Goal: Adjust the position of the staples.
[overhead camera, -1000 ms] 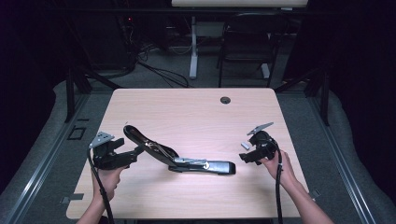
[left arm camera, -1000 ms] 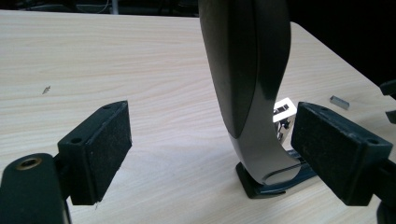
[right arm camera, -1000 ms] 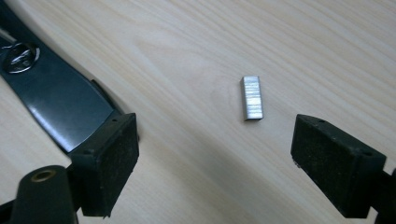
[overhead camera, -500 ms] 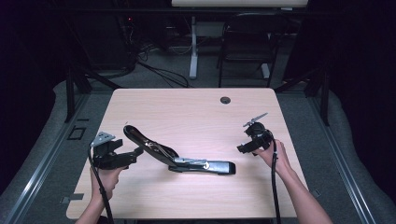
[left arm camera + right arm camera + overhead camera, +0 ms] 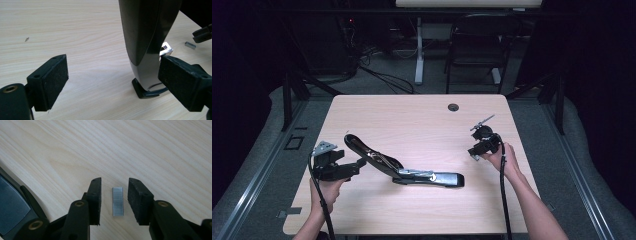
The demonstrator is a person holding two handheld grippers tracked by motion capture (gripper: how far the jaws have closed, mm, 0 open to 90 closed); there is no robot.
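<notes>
I see the right hand reaching in from the table's right edge, wrist bent so the right gripper tips down at the wood. Its jaws have just been closing, and in the right gripper view the right gripper straddles a small strip of staples lying flat on the table; a thin gap shows on either side, so the pads are not yet pressing it. From the high view the strip is too small for me to make out with any certainty.

My left hand rests at the near left, its left gripper level and pointing toward the opened stapler mid-table. The left gripper view shows the left gripper spread wide, one pad just beside the stapler, perhaps touching it, and the staples farther off.
</notes>
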